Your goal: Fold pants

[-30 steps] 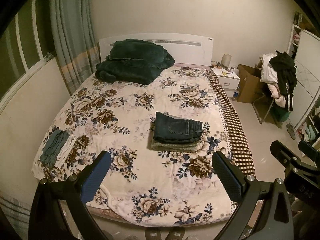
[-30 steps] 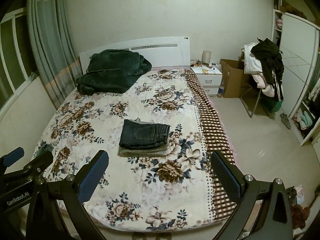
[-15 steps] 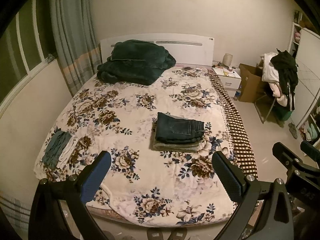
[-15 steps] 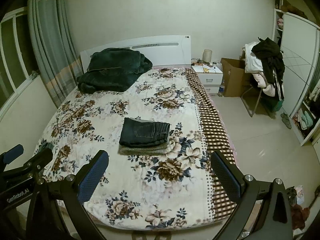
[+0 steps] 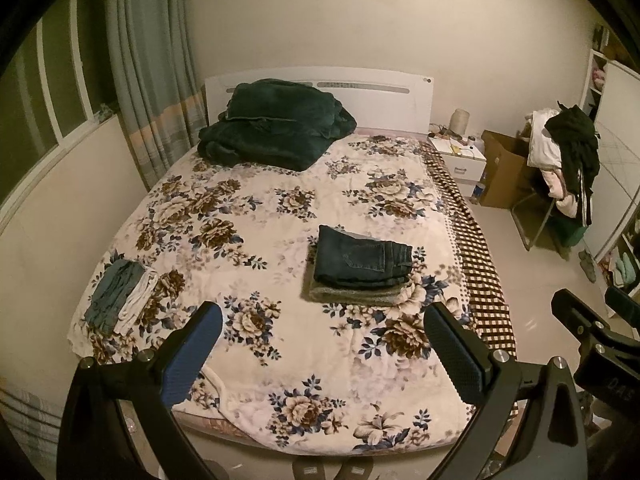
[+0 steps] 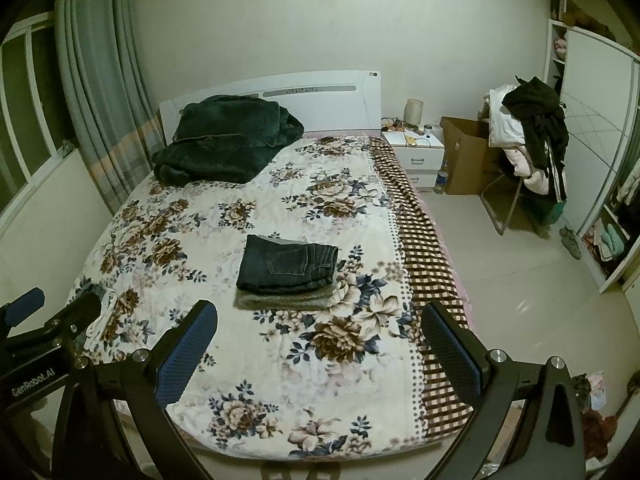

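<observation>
Folded dark blue jeans (image 5: 362,258) lie on top of a folded grey-green garment (image 5: 352,294) in the middle of the floral bed (image 5: 248,216); the stack also shows in the right wrist view (image 6: 290,266). My left gripper (image 5: 322,334) is open and empty, held back above the foot of the bed. My right gripper (image 6: 318,332) is open and empty too, to the right of the left one. Both are well short of the stack. A small pile of teal and white clothes (image 5: 118,298) lies at the bed's left edge.
A dark green folded blanket (image 5: 276,132) lies at the headboard. A white nightstand (image 6: 414,154), a cardboard box (image 6: 466,156) and a chair heaped with clothes (image 6: 532,136) stand right of the bed. A wardrobe (image 6: 592,160) lines the right wall. Curtains (image 5: 152,80) hang at left.
Both grippers have drawn back and risen slightly from the bed; the view is a bit wider. The stack has not moved. Both jaws stay open.
</observation>
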